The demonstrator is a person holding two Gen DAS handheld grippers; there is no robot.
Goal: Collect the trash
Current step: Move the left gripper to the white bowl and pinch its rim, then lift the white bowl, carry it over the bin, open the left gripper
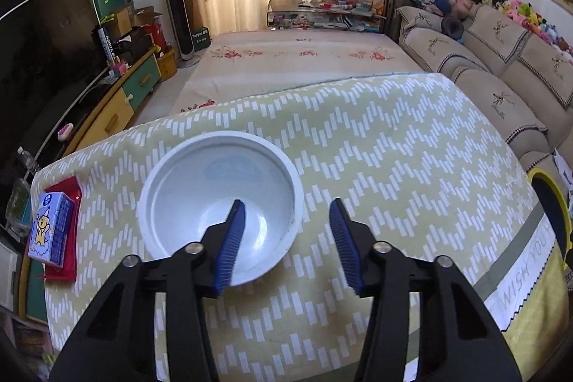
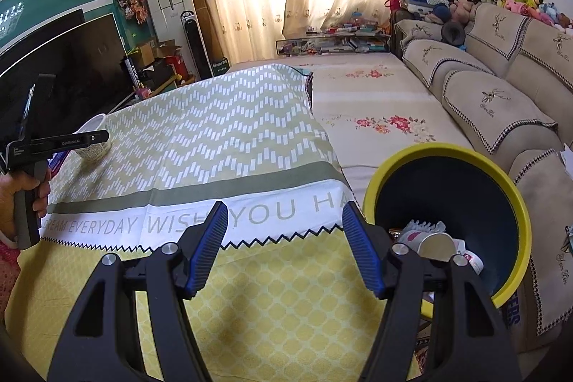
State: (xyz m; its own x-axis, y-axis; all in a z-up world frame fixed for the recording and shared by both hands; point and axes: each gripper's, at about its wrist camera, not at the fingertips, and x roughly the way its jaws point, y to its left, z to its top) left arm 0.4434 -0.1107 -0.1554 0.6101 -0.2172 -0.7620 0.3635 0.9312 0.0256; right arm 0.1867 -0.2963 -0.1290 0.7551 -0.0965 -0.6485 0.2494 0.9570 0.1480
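Two open hand-held grippers, nothing held yet. My left hand-held gripper (image 1: 286,240) hovers with jaws wide over the near-right rim of the white paper bowl (image 1: 200,181), one pad inside the bowl, the other outside at about three o'clock. The bowl looks light and thin; closing hard could crumple it or flip it off the table (image 1: 394,138). The carton (image 1: 50,231) on the red wrapper (image 1: 70,188) sits at nine o'clock. My right hand-held gripper (image 2: 284,247) waits empty beside the yellow-rimmed bin (image 2: 515,203), which I could knock.
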